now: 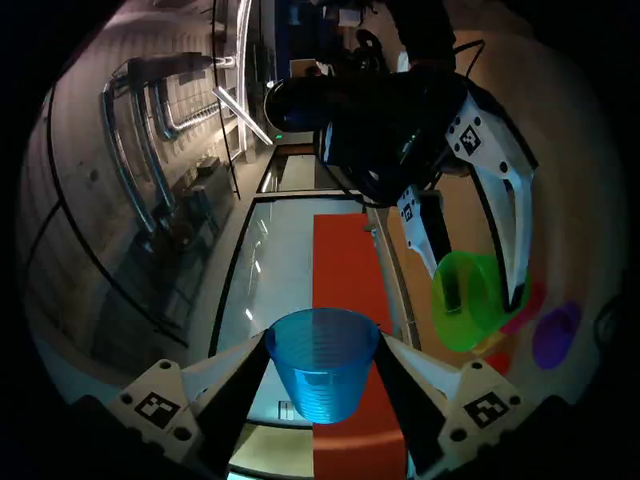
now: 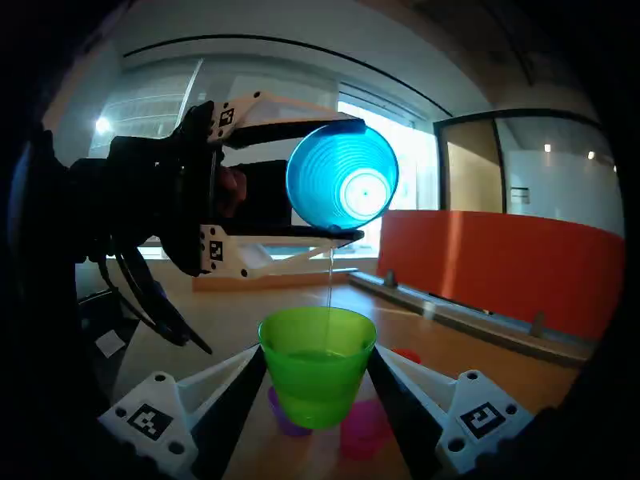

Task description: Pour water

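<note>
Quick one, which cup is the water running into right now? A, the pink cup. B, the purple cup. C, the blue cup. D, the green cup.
D: in the right gripper view a thin stream of water drops from the tipped blue cup, held by the left gripper, into the green cup held in the right gripper.

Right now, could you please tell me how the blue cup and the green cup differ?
The blue cup is tipped on its side, while the green cup stands upright. The blue cup sheds a thin stream of water; the green cup, below it, catches it and is partly filled. Both are translucent cups: the left gripper holds the blue, the right gripper the green.
</note>
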Motion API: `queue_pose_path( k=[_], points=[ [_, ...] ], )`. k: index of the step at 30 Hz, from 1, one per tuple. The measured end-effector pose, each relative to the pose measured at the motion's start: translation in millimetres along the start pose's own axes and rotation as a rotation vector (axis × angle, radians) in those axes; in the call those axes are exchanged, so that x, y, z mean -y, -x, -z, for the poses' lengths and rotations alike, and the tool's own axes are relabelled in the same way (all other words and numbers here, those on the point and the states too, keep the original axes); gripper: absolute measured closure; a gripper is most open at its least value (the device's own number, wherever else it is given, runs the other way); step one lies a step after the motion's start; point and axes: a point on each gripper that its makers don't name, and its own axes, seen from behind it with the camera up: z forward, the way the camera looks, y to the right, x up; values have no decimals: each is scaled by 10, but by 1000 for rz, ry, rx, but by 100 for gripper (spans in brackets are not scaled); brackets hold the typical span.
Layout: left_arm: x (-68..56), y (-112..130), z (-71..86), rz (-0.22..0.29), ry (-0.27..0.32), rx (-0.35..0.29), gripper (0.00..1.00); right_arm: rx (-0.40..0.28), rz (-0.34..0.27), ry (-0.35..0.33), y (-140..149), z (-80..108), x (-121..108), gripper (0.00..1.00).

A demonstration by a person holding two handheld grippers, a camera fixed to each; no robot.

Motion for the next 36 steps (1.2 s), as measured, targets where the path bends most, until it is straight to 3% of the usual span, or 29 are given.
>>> queue_pose_path(
  k=[8,21,31,36],
  points=[
    [-5,4,-2,-2,0,0,13,-1,1,1,-5,-3,-9,11],
    [-5,71,6,47,-3,12,13,0,1,4,-7,-4,2,12],
    [-16,141,24,126,-4,32,13,1,3,8,-24,7,-15,11],
    [-37,222,34,195,-10,52,13,-1,2,10,-29,20,-19,11]
  ],
)
